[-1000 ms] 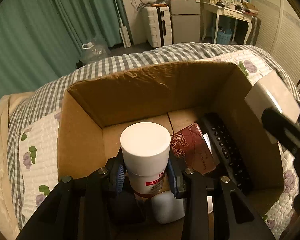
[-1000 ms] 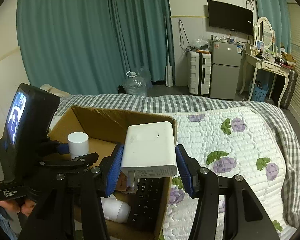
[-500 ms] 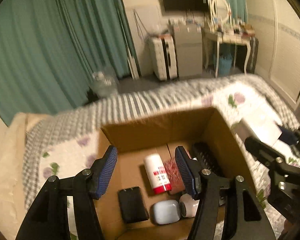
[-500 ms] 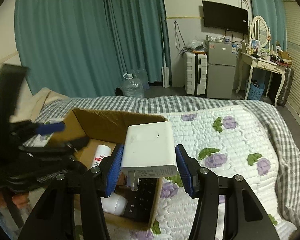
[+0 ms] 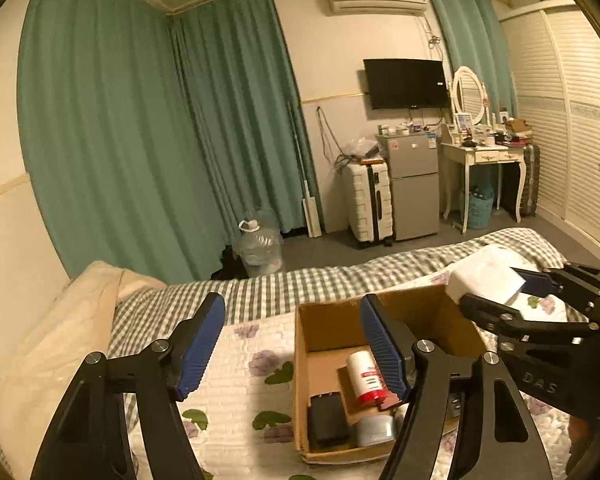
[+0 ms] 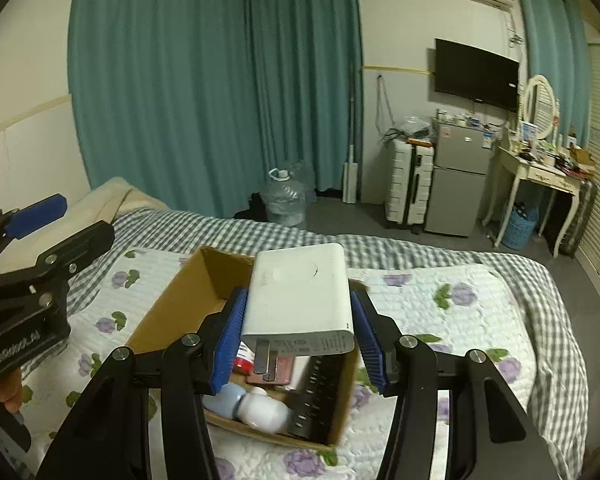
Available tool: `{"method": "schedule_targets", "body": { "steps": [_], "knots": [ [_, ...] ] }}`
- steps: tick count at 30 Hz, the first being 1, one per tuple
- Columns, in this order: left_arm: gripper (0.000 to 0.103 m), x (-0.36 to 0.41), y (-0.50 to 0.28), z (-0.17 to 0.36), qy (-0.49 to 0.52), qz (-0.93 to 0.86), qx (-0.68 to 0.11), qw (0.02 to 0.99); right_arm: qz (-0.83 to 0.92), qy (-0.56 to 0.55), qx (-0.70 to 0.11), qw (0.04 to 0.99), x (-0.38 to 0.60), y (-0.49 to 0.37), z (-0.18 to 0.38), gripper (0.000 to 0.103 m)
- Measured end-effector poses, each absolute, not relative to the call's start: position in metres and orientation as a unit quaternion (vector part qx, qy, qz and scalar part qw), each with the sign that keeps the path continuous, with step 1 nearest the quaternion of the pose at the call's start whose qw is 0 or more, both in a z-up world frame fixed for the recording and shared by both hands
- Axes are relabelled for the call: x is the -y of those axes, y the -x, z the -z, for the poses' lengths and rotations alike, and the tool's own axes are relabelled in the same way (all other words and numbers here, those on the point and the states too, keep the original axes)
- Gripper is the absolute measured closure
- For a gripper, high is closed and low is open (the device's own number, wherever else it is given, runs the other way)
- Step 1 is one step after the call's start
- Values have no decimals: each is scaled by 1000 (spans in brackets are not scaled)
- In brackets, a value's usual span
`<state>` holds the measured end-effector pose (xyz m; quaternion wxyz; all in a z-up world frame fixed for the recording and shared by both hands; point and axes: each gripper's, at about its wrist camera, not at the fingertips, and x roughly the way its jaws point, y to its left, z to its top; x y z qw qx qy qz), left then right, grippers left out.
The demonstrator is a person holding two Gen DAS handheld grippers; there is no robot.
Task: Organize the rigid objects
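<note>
Clearly the right gripper [image 6: 296, 336] has its jaws clamped on the flat sides of a white, rigid plastic plug-in charger block [image 6: 298, 300], held above the open brown cardboard box [image 6: 172, 312] on the bed; smooth, probably light. The left gripper [image 5: 292, 344] hangs with jaws apart.

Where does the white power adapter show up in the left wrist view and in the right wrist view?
Left wrist view: the white power adapter sits at the right edge, clamped in the right gripper, above the cardboard box's far right corner.
Right wrist view: the adapter is at centre, between the blue pads, prongs toward the camera, over the box.
Shared landmark: the wall-mounted TV.
</note>
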<state>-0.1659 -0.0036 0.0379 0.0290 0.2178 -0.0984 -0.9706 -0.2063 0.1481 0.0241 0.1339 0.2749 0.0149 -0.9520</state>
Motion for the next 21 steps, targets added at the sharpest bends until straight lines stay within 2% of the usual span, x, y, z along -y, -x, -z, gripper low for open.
{"method": "schedule_targets", "body": {
  "steps": [11, 18, 19, 20, 21],
  "knots": [
    [30, 32, 202, 26, -262, 961, 82, 38, 909, -383, -69, 149, -102, 296, 61, 51],
    [30, 40, 209, 37, -282, 958, 47, 25, 893, -415, -77, 154, -100, 316, 79, 51],
    [30, 39, 208, 37, -284, 957, 47, 25, 897, -410, -77, 150, -102, 315, 77, 47],
    [30, 37, 206, 36, -283, 958, 48, 26, 901, -403, -74, 144, -104, 313, 74, 38],
    [30, 38, 202, 35, -281, 958, 48, 26, 904, -398, -68, 140, -106, 312, 71, 35]
  ]
}}
